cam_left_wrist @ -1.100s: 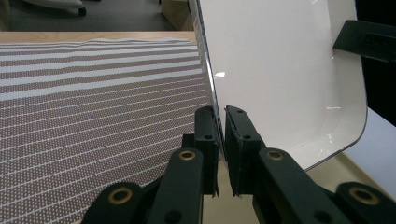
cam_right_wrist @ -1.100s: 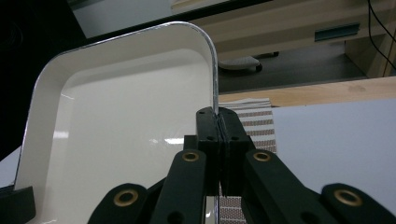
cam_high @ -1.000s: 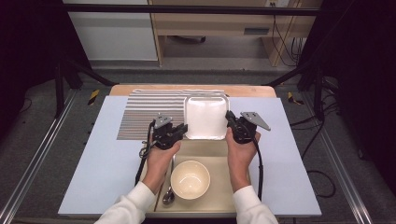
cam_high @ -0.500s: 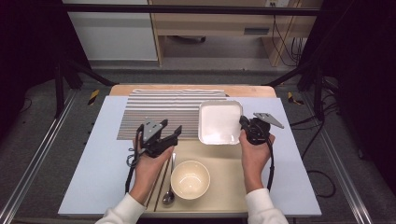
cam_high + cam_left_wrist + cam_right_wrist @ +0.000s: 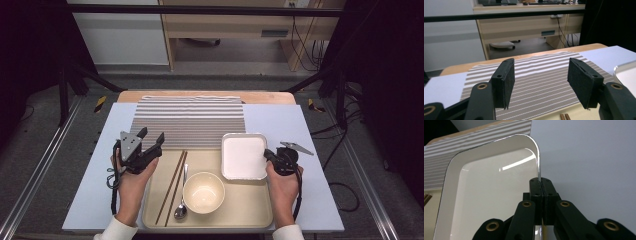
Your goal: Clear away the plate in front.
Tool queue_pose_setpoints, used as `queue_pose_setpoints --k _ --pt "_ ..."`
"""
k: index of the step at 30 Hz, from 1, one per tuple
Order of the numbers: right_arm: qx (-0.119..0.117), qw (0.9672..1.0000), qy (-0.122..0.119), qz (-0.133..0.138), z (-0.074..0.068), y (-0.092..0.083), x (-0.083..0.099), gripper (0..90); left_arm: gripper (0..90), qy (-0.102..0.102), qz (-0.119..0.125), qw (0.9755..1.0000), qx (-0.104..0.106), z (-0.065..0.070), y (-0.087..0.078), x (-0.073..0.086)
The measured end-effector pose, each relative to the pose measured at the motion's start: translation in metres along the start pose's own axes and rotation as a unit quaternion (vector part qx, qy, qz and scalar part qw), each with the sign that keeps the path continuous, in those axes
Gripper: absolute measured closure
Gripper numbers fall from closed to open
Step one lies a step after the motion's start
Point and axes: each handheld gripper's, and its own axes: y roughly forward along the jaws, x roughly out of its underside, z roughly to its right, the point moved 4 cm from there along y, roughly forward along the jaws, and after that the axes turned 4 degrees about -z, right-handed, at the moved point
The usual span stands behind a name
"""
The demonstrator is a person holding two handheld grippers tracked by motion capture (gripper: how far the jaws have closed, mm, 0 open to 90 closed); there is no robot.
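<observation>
While right gripper (image 5: 541, 185) fingers pinch white tray (image 5: 243, 156) rim, left gripper (image 5: 544, 83) fingers spread, empty.

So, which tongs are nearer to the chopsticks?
Left. The left tongs stand open just left of the chopsticks; the right tongs grip the white dish rim, beyond the bowl.

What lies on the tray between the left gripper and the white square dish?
In the high view, between the left gripper and the white square dish lie the chopsticks, then the spoon, on the tray.
</observation>
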Motion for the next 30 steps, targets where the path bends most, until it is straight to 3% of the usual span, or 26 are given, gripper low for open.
queue_pose_setpoints --k 6,14,30 --pt "-0.007 0.9996 0.009 -0.027 0.001 0.001 0.012 88.9 38.5 0.006 -0.003 1.0 0.004 0.002 -0.001 0.0" --pt "-0.024 0.9977 0.026 -0.058 0.0 -0.002 0.027 88.9 38.5 -0.002 -0.011 0.9999 0.002 -0.002 0.001 0.005" --pt "-0.021 0.996 0.042 -0.077 0.0 -0.006 0.039 88.4 38.5 -0.007 -0.022 0.9997 0.007 -0.003 0.004 0.011"
